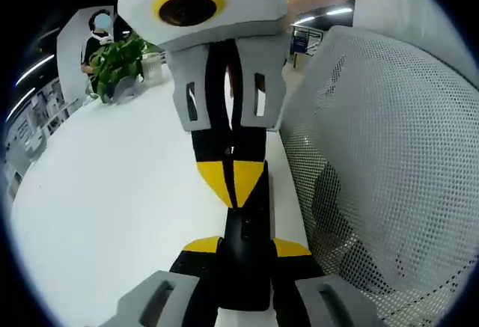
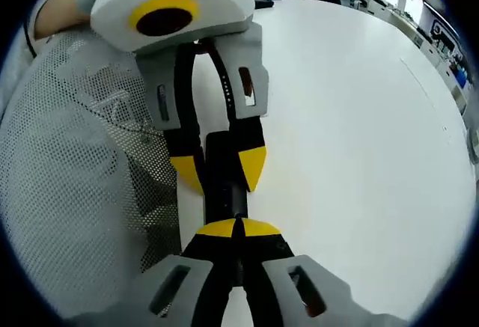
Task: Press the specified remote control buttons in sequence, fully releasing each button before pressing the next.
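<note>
Both grippers wear the same kit: the left gripper (image 1: 245, 251) has pale grey slotted jaw arms, black links and yellow tips. The right gripper (image 2: 238, 231) matches, and at upper left each rival carries a grey housing ringed yellow.

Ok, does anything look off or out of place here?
Nothing stands out. The left gripper clamps the black remote, the right gripper has its shut tips on the remote, and the white table shows no spill or damage.

Remote (image 1: 245, 256) on table (image 1: 112, 207) edge, mesh chair (image 1: 389, 177) beside, plant (image 1: 120, 61) behind
</note>
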Demonstrator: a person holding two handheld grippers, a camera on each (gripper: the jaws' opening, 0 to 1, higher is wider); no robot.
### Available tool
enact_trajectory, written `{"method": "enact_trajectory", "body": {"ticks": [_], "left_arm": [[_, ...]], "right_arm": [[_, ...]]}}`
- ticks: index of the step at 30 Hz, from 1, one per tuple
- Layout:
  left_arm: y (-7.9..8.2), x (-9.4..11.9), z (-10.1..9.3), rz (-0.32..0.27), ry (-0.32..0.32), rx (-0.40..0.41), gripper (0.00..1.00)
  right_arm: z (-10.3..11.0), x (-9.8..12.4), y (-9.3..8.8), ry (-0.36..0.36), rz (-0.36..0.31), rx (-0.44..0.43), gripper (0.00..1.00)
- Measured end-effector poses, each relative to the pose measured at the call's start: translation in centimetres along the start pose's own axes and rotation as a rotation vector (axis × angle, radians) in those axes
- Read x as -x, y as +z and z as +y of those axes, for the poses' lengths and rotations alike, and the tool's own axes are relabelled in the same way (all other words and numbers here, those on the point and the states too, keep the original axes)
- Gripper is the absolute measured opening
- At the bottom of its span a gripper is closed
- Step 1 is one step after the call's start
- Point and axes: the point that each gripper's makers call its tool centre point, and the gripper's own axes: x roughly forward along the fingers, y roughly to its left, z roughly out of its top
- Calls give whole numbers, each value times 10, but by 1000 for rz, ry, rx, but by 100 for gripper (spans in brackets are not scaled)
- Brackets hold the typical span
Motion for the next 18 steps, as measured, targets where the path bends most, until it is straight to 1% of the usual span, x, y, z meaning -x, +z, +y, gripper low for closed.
{"method": "enact_trajectory", "body": {"ticks": [1, 3, 4, 7, 9, 11, 12, 13, 15, 16, 17, 18], "left_arm": [[0, 0, 0, 0, -1, -2, 24], [0, 0, 0, -3, 0, -3, 24], [0, 0, 0, -4, 0, -6, 24], [0, -1, 0, 0, 1, -10, 24], [0, -1, 0, 1, 1, -10, 24], [0, -1, 0, 3, 1, -8, 24], [0, -1, 0, 3, 2, -9, 24], [0, -1, 0, 2, 2, -9, 24], [0, -1, 0, -1, 0, -6, 24], [0, 0, 0, -2, 0, -7, 24], [0, 0, 0, -1, 1, -8, 24], [0, 0, 0, 0, 0, -10, 24]], "right_arm": [[-1, -1, 2, -2, 1, 0, 0], [-1, -1, 2, 4, 24, -2, 0], [-1, -1, 2, 6, 39, 13, 0], [-3, -2, 1, 2, 53, -2, 0], [-4, -1, 1, -5, 44, -25, 0], [-7, -2, 2, -31, 14, -44, 0], [-6, -1, 1, -34, 17, -41, 0], [-6, -1, 2, -61, -1, -16, 0], [-5, 0, 1, -87, -19, -16, 0], [-3, 0, 2, -90, -33, -34, 0], [1, 1, 2, -75, -40, -42, 0], [3, 2, 1, -75, -39, -69, 0]]}}
